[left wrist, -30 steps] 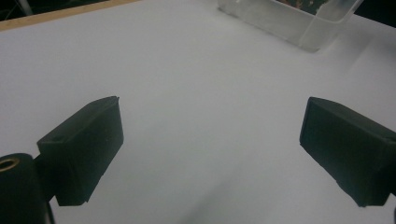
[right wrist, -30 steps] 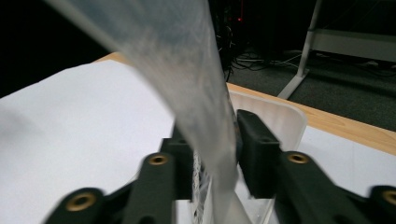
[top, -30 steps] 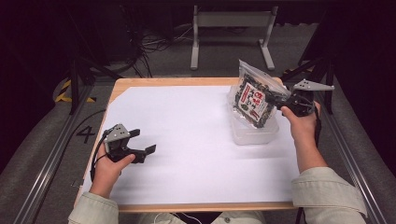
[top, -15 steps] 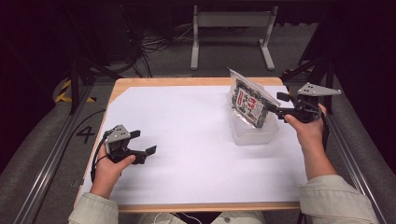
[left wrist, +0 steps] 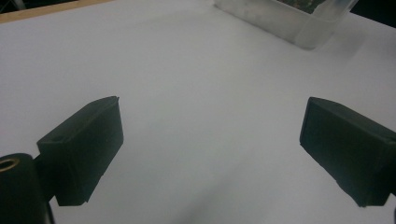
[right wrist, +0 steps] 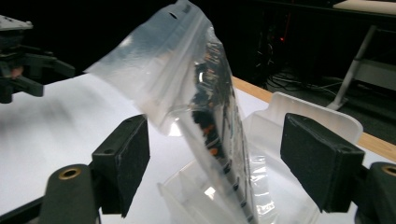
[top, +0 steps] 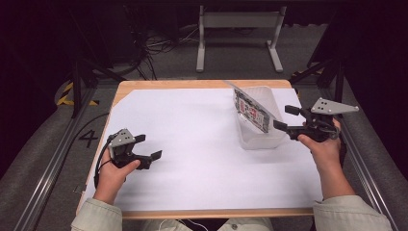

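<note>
I am looking down on a wooden table point(top: 202, 84) covered by a white sheet point(top: 192, 139). My right gripper point(top: 285, 118) is sitting at the right edge of the sheet, just beside a clear plastic container point(top: 262, 139), and pointing toward it. Its jaws have just been opening and are now standing wide. In the right gripper view, a clear zip bag point(right wrist: 205, 102) with dark printed contents is standing upright between the two black pads, touching neither, with its lower end resting inside the container point(right wrist: 299, 186). From above, the zip bag point(top: 250, 109) is leaning at a tilt across the container, its top corner pointing toward the far edge of the table.

My left gripper point(top: 146, 147) is resting low over the left part of the sheet, well apart from the container. Its jaws are standing wide with only bare white sheet point(left wrist: 201, 93) between them. In the left gripper view, the container point(left wrist: 285, 23) is sitting far ahead at the top.
</note>
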`<state>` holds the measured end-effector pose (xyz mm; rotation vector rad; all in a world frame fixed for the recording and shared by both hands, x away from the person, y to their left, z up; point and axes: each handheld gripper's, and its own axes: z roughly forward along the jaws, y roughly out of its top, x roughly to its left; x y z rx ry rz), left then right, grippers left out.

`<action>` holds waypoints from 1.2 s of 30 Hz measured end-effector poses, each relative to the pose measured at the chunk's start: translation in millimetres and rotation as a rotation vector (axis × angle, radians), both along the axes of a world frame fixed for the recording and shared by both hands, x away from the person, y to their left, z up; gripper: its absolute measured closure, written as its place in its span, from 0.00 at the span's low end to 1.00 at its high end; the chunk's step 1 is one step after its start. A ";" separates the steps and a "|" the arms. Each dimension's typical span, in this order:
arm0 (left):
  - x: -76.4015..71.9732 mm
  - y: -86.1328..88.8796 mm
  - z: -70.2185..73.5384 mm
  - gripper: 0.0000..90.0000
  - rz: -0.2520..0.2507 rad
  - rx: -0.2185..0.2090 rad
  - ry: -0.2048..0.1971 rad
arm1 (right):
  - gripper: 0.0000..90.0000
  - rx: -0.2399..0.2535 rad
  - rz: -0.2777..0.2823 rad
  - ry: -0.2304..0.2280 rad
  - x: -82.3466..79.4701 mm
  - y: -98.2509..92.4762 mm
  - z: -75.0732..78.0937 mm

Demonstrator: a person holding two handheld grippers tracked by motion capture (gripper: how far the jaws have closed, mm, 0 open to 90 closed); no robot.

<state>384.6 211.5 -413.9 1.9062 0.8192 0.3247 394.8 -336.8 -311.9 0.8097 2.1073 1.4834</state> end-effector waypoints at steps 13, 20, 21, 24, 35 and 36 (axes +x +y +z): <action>-14.7 2.3 1.3 0.08 -0.009 0.001 -0.018 | 0.25 0.001 0.022 -0.007 -40.9 -3.9 -12.2; -23.3 3.7 2.4 0.08 -0.018 -0.007 -0.032 | 0.19 -0.015 0.033 0.004 -53.5 5.4 -33.7; -24.2 3.9 1.8 0.08 -0.019 -0.008 -0.033 | 0.18 -0.014 0.035 0.005 -54.3 7.0 -37.2; -26.5 5.0 0.3 0.08 -0.027 -0.008 -0.035 | 0.17 -0.017 0.037 0.021 -55.3 11.5 -49.3; -30.8 8.1 -6.9 0.06 -0.045 -0.035 -0.019 | 0.16 -0.045 0.044 0.052 -53.3 21.6 -92.5; -31.0 8.2 -8.0 0.06 -0.043 -0.045 -0.015 | 0.16 -0.048 0.044 0.051 -52.6 21.7 -95.1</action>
